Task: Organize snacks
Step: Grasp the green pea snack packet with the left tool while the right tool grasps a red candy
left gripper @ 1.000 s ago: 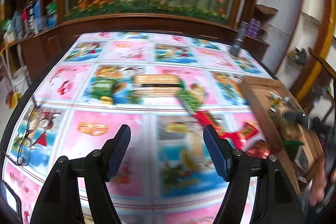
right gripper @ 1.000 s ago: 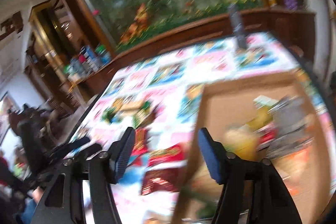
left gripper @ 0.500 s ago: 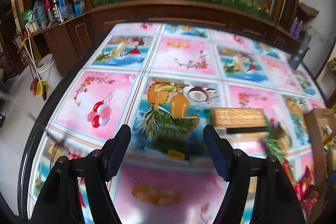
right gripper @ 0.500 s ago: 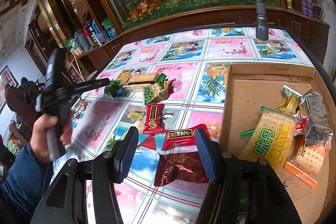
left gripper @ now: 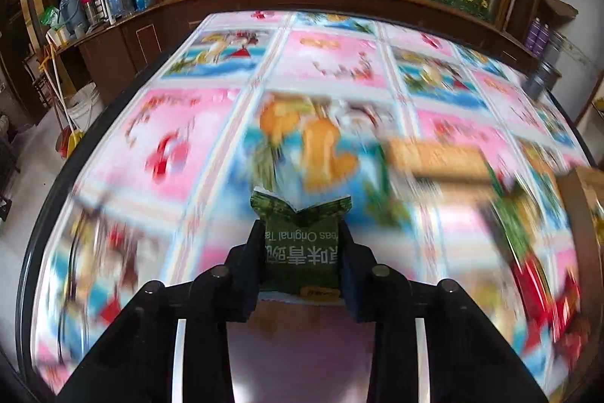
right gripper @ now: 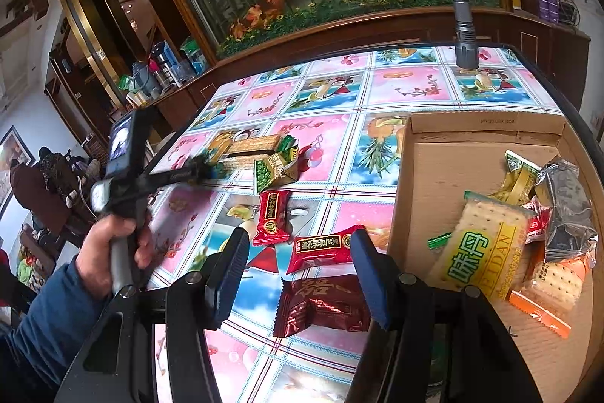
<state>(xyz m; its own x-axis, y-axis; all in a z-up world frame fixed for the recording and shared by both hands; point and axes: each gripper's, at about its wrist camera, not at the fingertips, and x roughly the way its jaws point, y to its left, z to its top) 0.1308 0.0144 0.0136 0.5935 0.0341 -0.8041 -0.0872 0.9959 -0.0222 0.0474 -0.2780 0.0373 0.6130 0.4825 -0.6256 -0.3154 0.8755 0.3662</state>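
Note:
My left gripper [left gripper: 302,229] has its jaws closing, and the pads press a dark green snack packet [left gripper: 302,252] from both sides. The packet stays sharp while the table blurs behind it. In the right wrist view a hand [right gripper: 113,252] holds that left gripper [right gripper: 204,169] out over the table's left part. My right gripper [right gripper: 298,240] is open and holds nothing. It hangs above two red packets [right gripper: 324,248] and a dark red one [right gripper: 324,304]. The cardboard box [right gripper: 487,127] on the right holds several snacks, among them a yellow cracker pack [right gripper: 487,252].
Long cracker packs [right gripper: 256,144] and a green pea packet [right gripper: 273,170] lie mid-table on the flowered cloth. A grey flashlight [right gripper: 464,29] stands at the far edge. A wooden cabinet with a plant display runs behind the table. The box's corner [left gripper: 581,184] shows at the left view's right edge.
My left gripper swung left and sank over the table, and its jaws went from wide open and empty to clamped on the green packet. The right gripper has barely moved.

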